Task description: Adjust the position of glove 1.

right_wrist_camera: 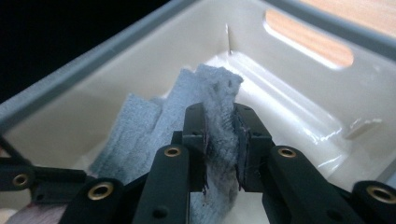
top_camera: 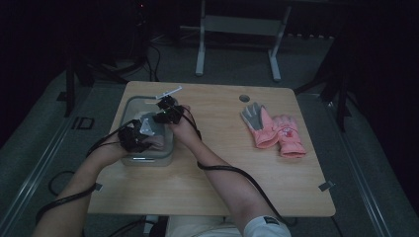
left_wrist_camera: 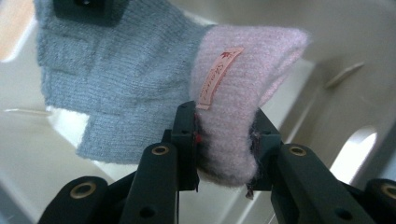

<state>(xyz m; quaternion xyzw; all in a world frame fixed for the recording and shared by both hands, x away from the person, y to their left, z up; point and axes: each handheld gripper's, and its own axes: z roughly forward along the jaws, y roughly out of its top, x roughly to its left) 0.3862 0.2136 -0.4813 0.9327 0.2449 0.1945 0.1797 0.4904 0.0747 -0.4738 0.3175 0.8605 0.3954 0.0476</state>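
Note:
A knitted glove with a grey hand and a pink cuff hangs stretched between my two grippers, inside a pale plastic bin at the table's left. My left gripper is shut on the pink cuff, beside its small sewn label. My right gripper is shut on the glove's grey finger end, low between the bin's walls. In the high view the left gripper is over the bin's near side. The right gripper is over its far right part.
A pair of pink and grey gloves lies on the wooden table to the right. A round cable hole sits near the back edge, and a thin white object lies behind the bin. Cables trail from both grippers.

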